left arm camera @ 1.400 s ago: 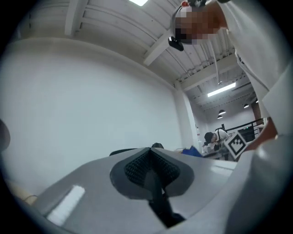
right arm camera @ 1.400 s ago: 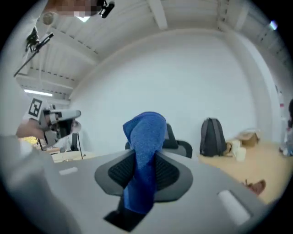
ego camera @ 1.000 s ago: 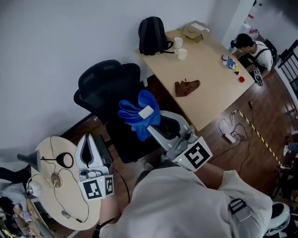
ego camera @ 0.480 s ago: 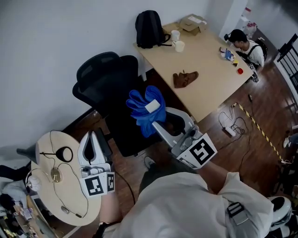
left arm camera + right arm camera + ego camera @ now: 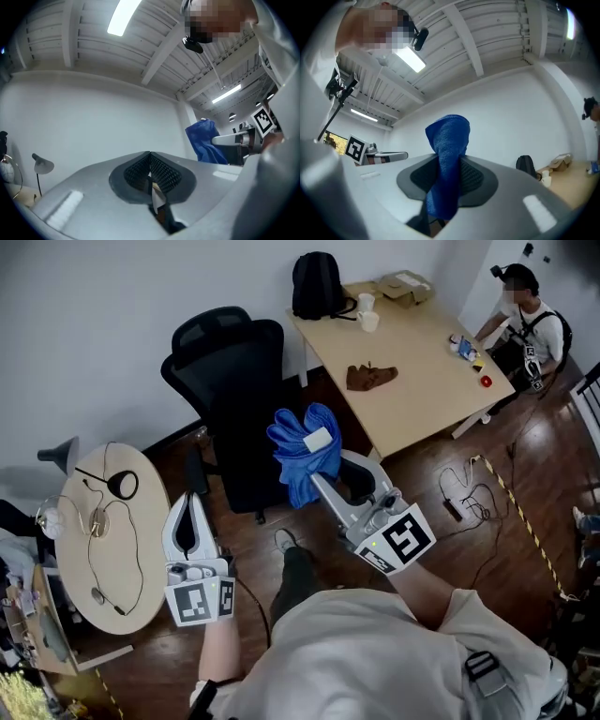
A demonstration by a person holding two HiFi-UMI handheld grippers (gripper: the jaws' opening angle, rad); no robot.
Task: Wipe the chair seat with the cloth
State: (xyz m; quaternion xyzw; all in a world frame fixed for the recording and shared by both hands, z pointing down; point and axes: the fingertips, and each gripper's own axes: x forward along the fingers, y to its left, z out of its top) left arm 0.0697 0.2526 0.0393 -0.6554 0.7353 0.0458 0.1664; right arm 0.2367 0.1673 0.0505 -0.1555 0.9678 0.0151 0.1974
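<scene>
A person stands over a black mesh-backed office chair [image 5: 225,357] with a two-jaw gripper in each hand. The right gripper [image 5: 325,482] is clamped on a bunched blue microfibre cloth [image 5: 305,448]. Its jaws press the fabric from both sides. The cloth rises past the fingertips and trails down between them, and a white label shows on its top. This gripper points up towards a white ribbed ceiling [image 5: 497,33], so the cloth is held in the air. In the head view it shows just in front of the chair's dark seat [image 5: 246,479], which lies beyond the fingertips.

The left gripper [image 5: 190,502] has its ridged jaws closed against each other with nothing between them. It is held well to the left of the cloth and apart from the chair. To the left of its fingers stands a round pale side table [image 5: 141,559] strewn with black cables. Far beyond the right gripper's fingers, a long light wooden table [image 5: 422,390] carries a crumpled brown rag [image 5: 370,377], a black backpack [image 5: 317,285] and white mugs [image 5: 367,321]. A second person [image 5: 534,315] sits at its far end.
</scene>
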